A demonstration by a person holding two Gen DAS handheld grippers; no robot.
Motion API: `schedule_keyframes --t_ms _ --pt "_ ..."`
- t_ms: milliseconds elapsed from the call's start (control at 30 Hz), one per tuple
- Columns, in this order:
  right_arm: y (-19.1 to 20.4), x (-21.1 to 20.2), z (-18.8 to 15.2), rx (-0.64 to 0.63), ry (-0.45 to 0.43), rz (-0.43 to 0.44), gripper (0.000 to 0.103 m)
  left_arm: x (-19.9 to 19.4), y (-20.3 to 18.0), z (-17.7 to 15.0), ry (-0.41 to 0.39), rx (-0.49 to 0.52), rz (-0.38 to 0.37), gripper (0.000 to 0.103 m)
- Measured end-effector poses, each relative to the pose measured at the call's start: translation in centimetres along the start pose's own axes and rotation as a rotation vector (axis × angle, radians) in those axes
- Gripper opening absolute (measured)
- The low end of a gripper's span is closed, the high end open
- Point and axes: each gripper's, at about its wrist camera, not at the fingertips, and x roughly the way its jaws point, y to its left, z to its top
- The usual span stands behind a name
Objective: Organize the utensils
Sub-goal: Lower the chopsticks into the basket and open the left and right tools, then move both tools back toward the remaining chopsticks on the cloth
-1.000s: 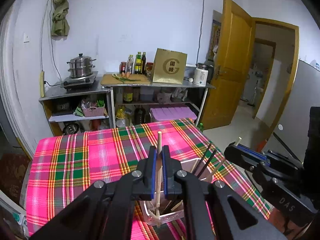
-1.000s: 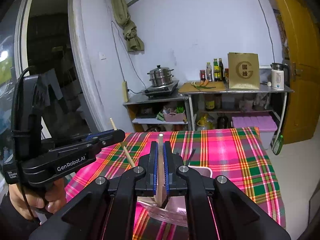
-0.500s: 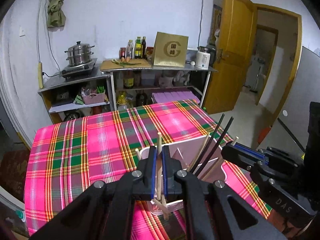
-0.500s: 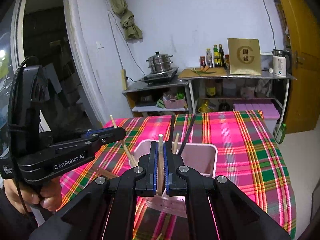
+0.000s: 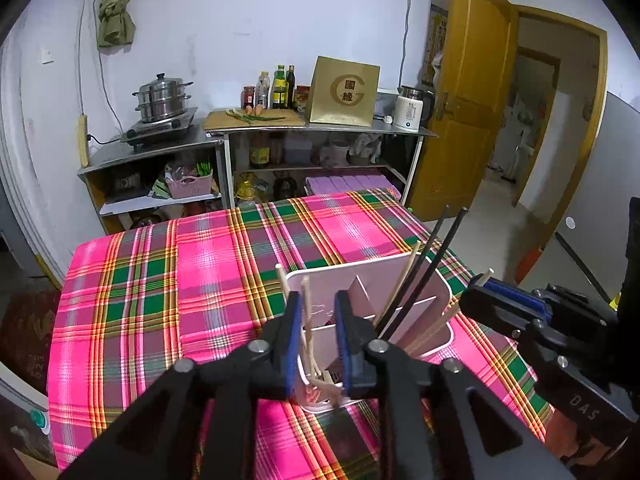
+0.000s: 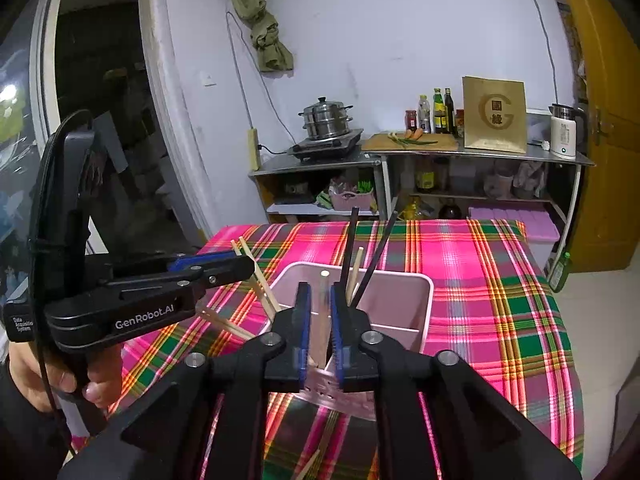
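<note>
1. Left wrist view: your left gripper point(image 5: 316, 340) has its blue-padded fingers point(image 5: 291, 344) spread apart, straddling the near compartment of the pale pink plastic utensil caddy point(image 5: 400, 276) on the pink and green plaid tablecloth point(image 5: 200, 280). Light wooden chopsticks point(image 5: 307, 320) stand loose in the gap between the pads, touching neither that you can see, their lower ends down in the caddy. Two black chopsticks point(image 5: 424, 268) and another wooden one lean out of the far-right compartment. Your right gripper point(image 5: 508, 304) sits at the right edge, just beside the caddy; a pale stick tip pokes out past its blue pads.

2. Right wrist view: your right gripper point(image 6: 319, 328) has its fingers point(image 6: 303, 320) slightly parted around a pale, blurred wooden stick point(image 6: 322, 316) standing upright between them over the caddy point(image 6: 404, 304). You cannot tell whether the pads touch it. Both black chopsticks point(image 6: 360, 256) rise from behind the fingers, tilted apart. Your left gripper point(image 6: 224, 268) reaches in from the left, side-on over the caddy's left corner, with wooden chopsticks point(image 6: 260, 280) slanting down past it into the caddy. Beyond the table stands a metal shelf unit point(image 6: 480, 156).
</note>
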Motion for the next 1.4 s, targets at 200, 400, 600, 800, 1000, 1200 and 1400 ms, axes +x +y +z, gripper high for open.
schedule_keyframes --t_ms 200,400,600,800,1000,1200,1400 --pt "0.3 -2.1 -0.1 -0.010 -0.027 -0.003 0.014 -2.6 0.1 -0.3 -0.053 -0.010 -0.010 0.026" --pt "0.7 -5.3 -1.0 -0.020 -0.063 -0.013 0.015 -6.3 0.0 -1.8 -0.117 -0.022 -0.015 0.028" --pt "1.0 -7.8 -3.4 -0.020 -0.068 -0.021 0.015 -9.5 -0.4 -4.7 -0.165 -0.038 -0.029 0.029" --pt "1.1 -10.0 -6.5 -0.015 -0.059 -0.013 0.015 -11.1 -0.9 -8.5 -0.174 -0.049 -0.033 0.029" --pt "0.6 -11.1 -9.9 0.011 -0.023 -0.019 0.016 -10.1 -1.8 -13.4 -0.117 -0.056 -0.059 0.029" --pt "-0.6 -11.7 -13.3 0.058 0.013 -0.035 0.016 -8.5 -2.3 -17.3 -0.049 -0.068 -0.075 0.029" --pt "-1.7 -10.8 -15.3 0.092 0.075 -0.060 0.016 -6.8 -2.7 -19.0 0.005 -0.083 -0.091 0.029"
